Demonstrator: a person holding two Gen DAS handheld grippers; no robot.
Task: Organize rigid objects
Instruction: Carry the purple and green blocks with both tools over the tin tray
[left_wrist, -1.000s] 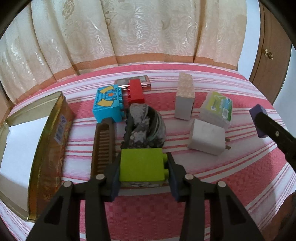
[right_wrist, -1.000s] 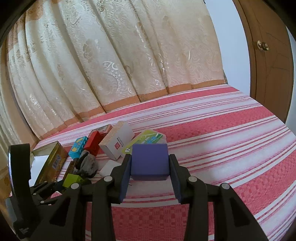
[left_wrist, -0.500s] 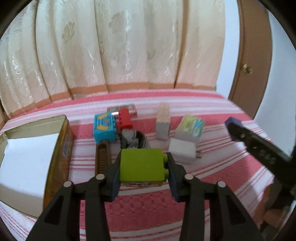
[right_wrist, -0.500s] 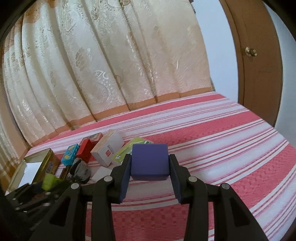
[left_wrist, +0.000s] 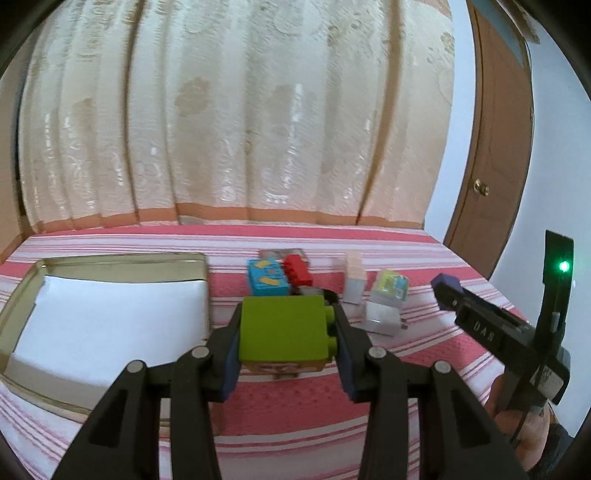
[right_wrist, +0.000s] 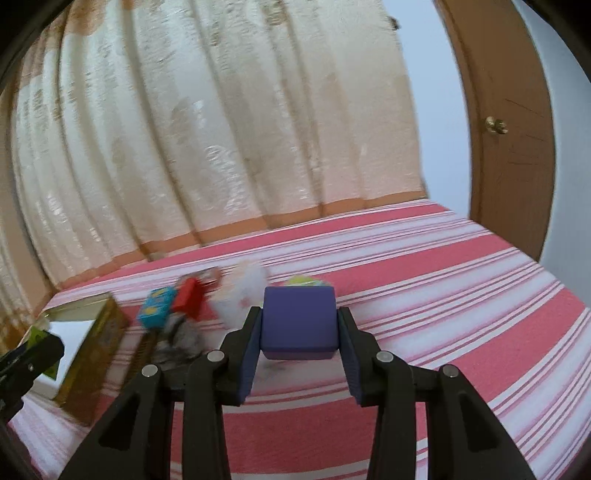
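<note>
Since a second ago both my hands have risen and pulled back: the clutter that sat right under my left gripper (left_wrist: 288, 334) now lies farther off and lower in its view, and the open gold tin (left_wrist: 122, 260) with its white lining has swung in to fill the lower left. That tin is what my next move turns on, I judge. It lies to the left of and just beyond my left fingers (left_wrist: 231, 354), its long axis running left to right across the striped bed cover (left_wrist: 369, 236), mouth up. My left fingers are closed on the lime-green toy brick (left_wrist: 282, 328), its two studs pointing right against the right finger, held clear above the bed. Beyond it the blue printed block (left_wrist: 266, 282), red brick (left_wrist: 297, 270), upright pale box (left_wrist: 354, 282), green-labelled packet (left_wrist: 389, 290) and white charger (left_wrist: 382, 317) rest in a loose cluster. My right gripper (right_wrist: 299, 332) is closed on a purple cube (right_wrist: 299, 325), squarely between the pads and also off the bed. From the right wrist view the tin sits far off to the left, past the clutter, so my left hand is plainly nearer to it and should drop its brick first.
</note>
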